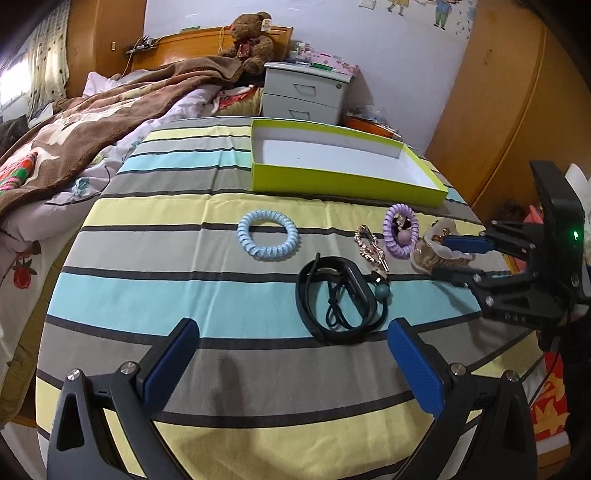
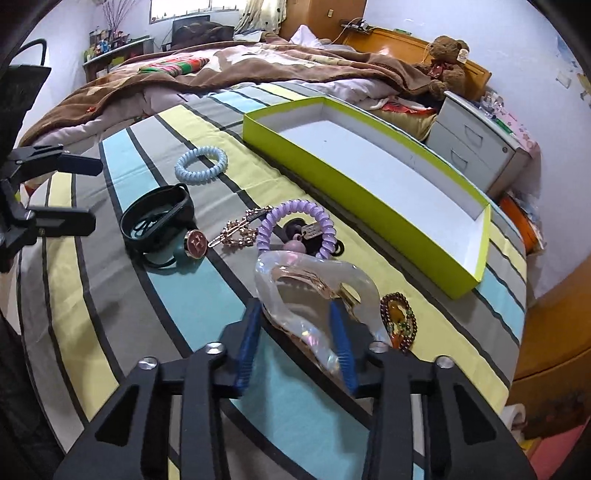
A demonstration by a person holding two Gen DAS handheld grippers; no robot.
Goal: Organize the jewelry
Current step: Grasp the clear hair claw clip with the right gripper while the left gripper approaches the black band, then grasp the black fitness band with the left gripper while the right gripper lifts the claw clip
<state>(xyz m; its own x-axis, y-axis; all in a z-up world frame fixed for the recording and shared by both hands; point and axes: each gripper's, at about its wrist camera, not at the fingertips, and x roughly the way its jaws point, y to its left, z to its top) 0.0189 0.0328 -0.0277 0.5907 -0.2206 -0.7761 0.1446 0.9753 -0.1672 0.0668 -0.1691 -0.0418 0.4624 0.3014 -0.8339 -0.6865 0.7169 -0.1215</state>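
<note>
Even indoor light, fairly bright; the window [image 2: 181,9] blows out white and daylight also glares at the left wrist view's left edge. Soft faint shadows lie on the striped cloth [image 1: 221,295], one dark smear between the near fingers. Strong fisheye bending, black vignette corners, slight softness toward edges, centre sharp.

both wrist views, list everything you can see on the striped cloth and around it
box: 1, lime green, white inside, far side of cloth, nothing in it
coil hair tie: 1, light blue, mid cloth
coil hair tie: 1, purple, beside clear clip
black band: 1, near edge, teal cord inside
gold hair clip: 1, between band and purple tie
clear hair claw: 1, between right fingers
bead bracelet: 1, dark brown, beside claw
teddy bear: 1, brown, bed
drawer unit: 1, grey
left hand-held gripper: open, holding nothing
right hand-held gripper: around claw
</note>
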